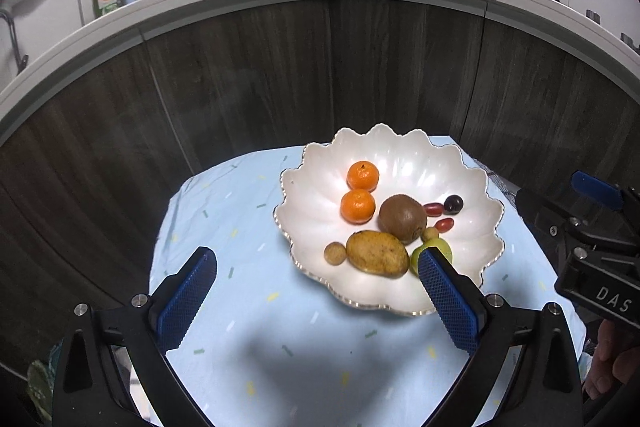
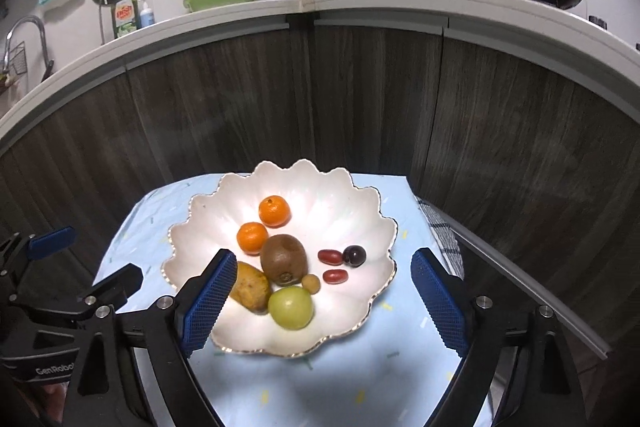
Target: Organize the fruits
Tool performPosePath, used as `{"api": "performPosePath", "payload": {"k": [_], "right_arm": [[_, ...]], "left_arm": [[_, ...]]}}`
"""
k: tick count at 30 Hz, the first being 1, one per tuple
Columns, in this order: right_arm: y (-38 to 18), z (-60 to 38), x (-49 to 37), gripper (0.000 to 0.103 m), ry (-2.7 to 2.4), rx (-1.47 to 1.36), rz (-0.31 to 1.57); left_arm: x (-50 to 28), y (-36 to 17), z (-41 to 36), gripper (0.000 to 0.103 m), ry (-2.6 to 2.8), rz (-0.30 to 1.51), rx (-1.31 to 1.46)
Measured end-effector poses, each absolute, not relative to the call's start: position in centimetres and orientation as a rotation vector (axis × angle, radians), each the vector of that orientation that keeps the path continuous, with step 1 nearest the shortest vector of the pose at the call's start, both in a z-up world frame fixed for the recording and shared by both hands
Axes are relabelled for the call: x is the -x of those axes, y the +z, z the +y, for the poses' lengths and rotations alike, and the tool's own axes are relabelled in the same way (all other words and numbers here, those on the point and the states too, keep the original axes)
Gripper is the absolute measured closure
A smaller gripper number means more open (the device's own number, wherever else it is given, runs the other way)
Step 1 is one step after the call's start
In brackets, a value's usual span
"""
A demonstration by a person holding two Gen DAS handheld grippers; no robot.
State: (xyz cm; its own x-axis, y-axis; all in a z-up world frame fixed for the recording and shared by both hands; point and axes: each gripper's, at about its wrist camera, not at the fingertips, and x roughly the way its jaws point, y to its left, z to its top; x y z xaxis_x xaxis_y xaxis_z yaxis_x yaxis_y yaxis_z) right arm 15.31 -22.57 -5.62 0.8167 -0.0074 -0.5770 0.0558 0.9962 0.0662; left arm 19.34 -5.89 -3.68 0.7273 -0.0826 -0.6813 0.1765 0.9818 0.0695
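Both grippers hang a little back from the scalloped white bowl on the worktop, which is draped in a pale blue cloth. The left gripper has its jaws spread wide with nothing between them, and the right gripper is just as open and empty. All the fruit I can see already sits inside the bowl: two mandarins toward the back, a kiwi in the middle, a yellowish mango-like fruit touching it, and a green apple at the near rim. Two red dates and a dark grape lie off to one side. The small tan ball may be a longan. With the cloth bare, gathering looks complete, which would explain the grippers idling.
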Motion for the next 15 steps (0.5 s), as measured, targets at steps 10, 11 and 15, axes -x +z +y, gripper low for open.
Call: {"api": "performPosePath", "payload": {"k": [10, 11, 15], "right_arm": [[-5.2, -22.6, -11.8, 0.014, -0.035, -0.092, 0.603], [-5.2, -22.6, -11.5, 0.014, -0.035, -0.093, 0.604], [-5.4, -22.4, -10.1, 0.014, -0.035, -0.093, 0.609]], "left_arm": [[-15.8, -3.0, -5.9, 0.001, -0.122, 0.719, -0.132], [-15.4, -2.9, -5.8, 0.001, -0.118, 0.715, -0.128], [-14.0, -2.7, -5.3, 0.001, -0.104, 0.711, -0.111]]}}
